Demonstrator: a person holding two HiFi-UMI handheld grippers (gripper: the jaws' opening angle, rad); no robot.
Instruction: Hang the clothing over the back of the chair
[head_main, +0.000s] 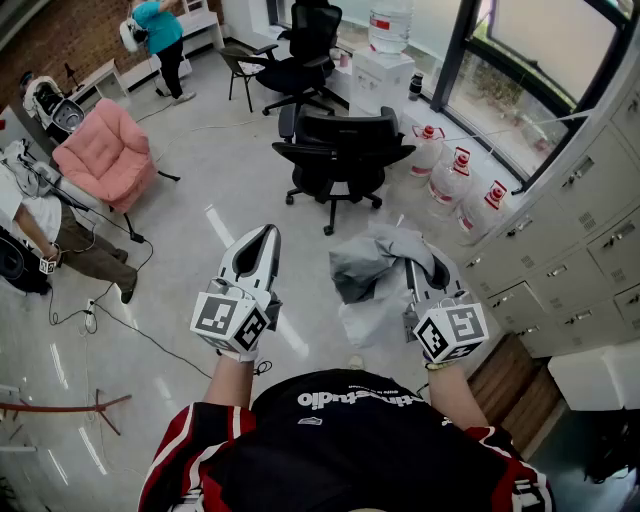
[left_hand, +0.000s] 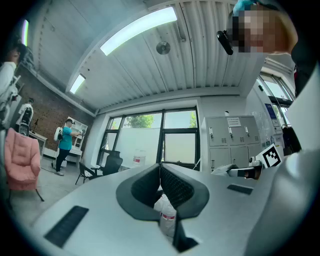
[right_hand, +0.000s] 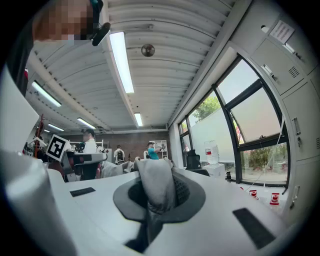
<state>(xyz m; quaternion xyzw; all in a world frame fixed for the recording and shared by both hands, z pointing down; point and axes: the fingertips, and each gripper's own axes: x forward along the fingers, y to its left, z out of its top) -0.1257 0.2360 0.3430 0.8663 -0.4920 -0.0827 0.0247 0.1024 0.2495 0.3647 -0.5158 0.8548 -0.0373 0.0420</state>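
A grey garment (head_main: 362, 268) hangs bunched from my right gripper (head_main: 418, 262), which is shut on it; in the right gripper view the cloth (right_hand: 152, 185) fills the gap between the pads and drapes over the right gripper (right_hand: 155, 176). My left gripper (head_main: 266, 235) is held level beside it, to its left, jaws together with nothing in them; in the left gripper view the left gripper (left_hand: 160, 167) has its tips touching. A black office chair (head_main: 340, 145) stands on the floor ahead of both grippers, its back towards me and apart from the garment.
A pink armchair (head_main: 105, 155) stands at the left and a second black chair (head_main: 305, 50) further back. Water bottles (head_main: 455, 170) line the window wall, grey lockers (head_main: 580, 230) the right. A person in teal (head_main: 160, 35) stands far back; another person (head_main: 60, 235) is at the left, with cables on the floor.
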